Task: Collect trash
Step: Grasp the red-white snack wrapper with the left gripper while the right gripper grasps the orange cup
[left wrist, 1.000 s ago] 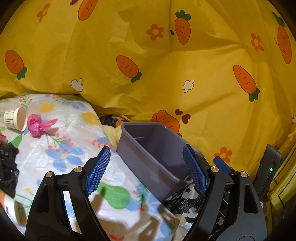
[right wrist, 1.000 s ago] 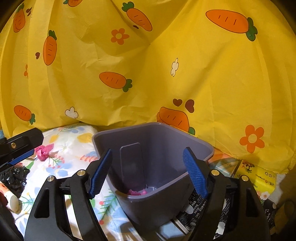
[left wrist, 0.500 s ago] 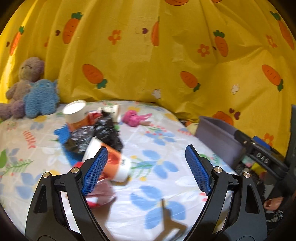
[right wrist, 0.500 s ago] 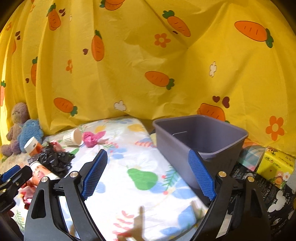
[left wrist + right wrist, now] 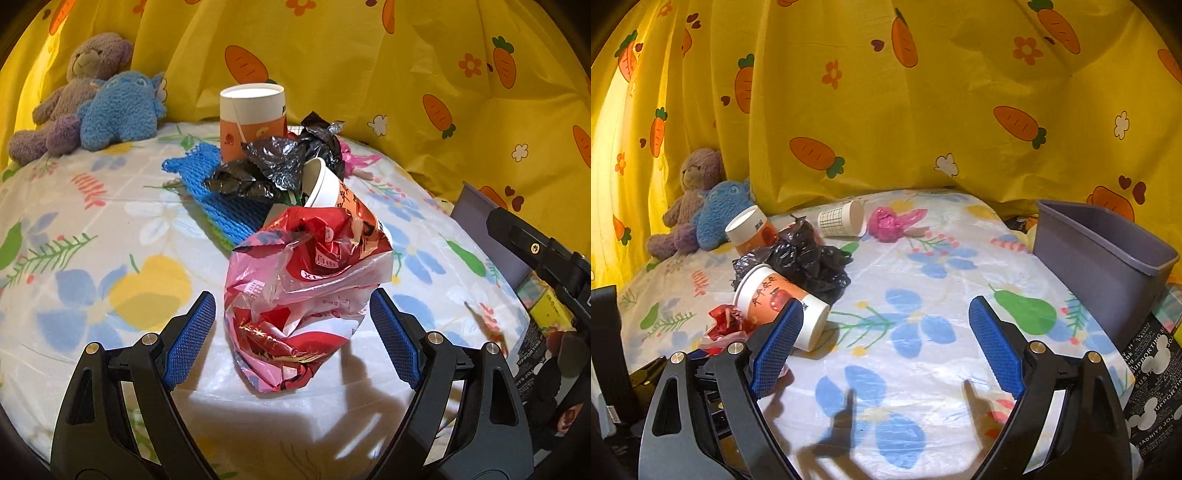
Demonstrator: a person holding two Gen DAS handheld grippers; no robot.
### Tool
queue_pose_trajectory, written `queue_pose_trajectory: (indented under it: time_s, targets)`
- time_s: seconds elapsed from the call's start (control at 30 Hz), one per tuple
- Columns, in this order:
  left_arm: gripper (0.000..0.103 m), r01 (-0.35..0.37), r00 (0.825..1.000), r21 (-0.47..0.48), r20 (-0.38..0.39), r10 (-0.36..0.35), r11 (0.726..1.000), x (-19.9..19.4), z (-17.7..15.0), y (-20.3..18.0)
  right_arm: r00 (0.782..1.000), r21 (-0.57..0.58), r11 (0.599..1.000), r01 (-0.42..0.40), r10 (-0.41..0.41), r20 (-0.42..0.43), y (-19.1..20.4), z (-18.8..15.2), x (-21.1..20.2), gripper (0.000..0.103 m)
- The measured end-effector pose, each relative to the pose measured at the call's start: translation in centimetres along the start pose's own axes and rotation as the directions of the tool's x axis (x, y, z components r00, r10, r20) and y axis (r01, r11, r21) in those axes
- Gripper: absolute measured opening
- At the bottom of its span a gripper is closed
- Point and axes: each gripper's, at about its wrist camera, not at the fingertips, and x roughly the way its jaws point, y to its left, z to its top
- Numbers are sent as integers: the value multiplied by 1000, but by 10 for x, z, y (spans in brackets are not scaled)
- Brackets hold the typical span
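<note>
You are holding your left gripper (image 5: 291, 339) open, its fingers flanking the crumpled red wrapper (image 5: 306, 291) lying just ahead between them. Your right gripper (image 5: 886, 350) is hanging open and empty, farther off, the bin (image 5: 1108, 254) beyond its right finger.

crumpled red-and-pink wrapper (image 5: 306, 291) lies before tipped cup (image 5: 328, 188).

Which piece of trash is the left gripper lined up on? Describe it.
On the floral sheet, just in front of the trash pile, lies a crumpled red and pink plastic bag between the open left gripper. Unlike the black bag behind, it's glossy with printed lettering.
</note>
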Motion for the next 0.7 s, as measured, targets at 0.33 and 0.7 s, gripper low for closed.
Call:
queue_pose_trajectory:
  time_s: [0.33, 0.7]
  targets:
    - [52, 66, 997, -43, 31, -65, 997, -14, -1, 25, 995, -21, 997, -77, 75, -73, 38, -2, 25, 88]
    - [51, -41, 991, -128, 119, 56, 991, -46, 2, 68, 963, 91, 979, -182, 196, -182, 72, -4, 69, 94]
